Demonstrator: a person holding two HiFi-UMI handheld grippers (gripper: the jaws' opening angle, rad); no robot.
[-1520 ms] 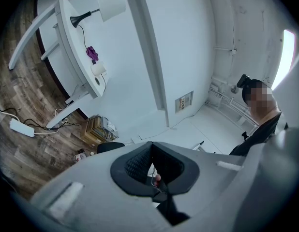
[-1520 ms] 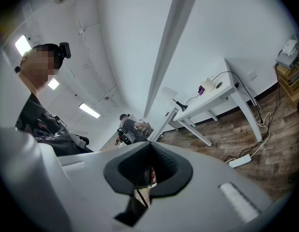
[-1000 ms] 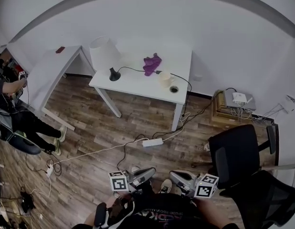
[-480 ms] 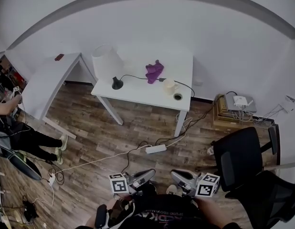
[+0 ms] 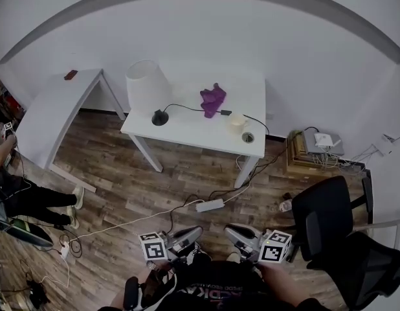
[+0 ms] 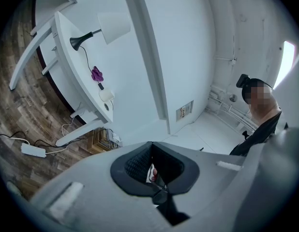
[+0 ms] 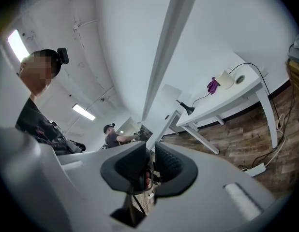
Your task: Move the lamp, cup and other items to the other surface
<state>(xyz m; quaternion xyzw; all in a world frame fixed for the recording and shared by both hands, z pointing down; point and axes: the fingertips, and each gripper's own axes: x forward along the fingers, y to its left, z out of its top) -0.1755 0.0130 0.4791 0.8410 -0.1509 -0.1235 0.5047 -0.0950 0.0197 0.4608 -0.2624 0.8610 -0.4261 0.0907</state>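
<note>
White table [image 5: 187, 125] stands in the upper middle of the head view against a pale wall, on wood-plank flooring. At its left end is a lamp [image 5: 148, 86] with a white shade and a black round base, its dark cord running right across the top. A purple crumpled item [image 5: 213, 100] lies near the back edge at centre. To the right of it is a cream cup [image 5: 237, 122], and just beside the cup, nearer the front corner, is a small dark ring [image 5: 248, 137]; whether that is a hole or a loose thing cannot be told.

A second white table [image 5: 57, 109] angles away at the upper left, and a small dark red object [image 5: 70, 75] rests at its far end. A white power strip [image 5: 210, 205] lies on the floor in the middle of the frame. A black office chair [image 5: 329, 212] fills the lower right.

At the bottom centre, well apart from the table, the left gripper [image 5: 192, 232] and the right gripper [image 5: 231, 232] are held side by side. Each has its jaws drawn all but together, with only a thin slit between the dark pads and nothing in its hold. A seated person [image 5: 22, 193] shows at the left edge.
</note>
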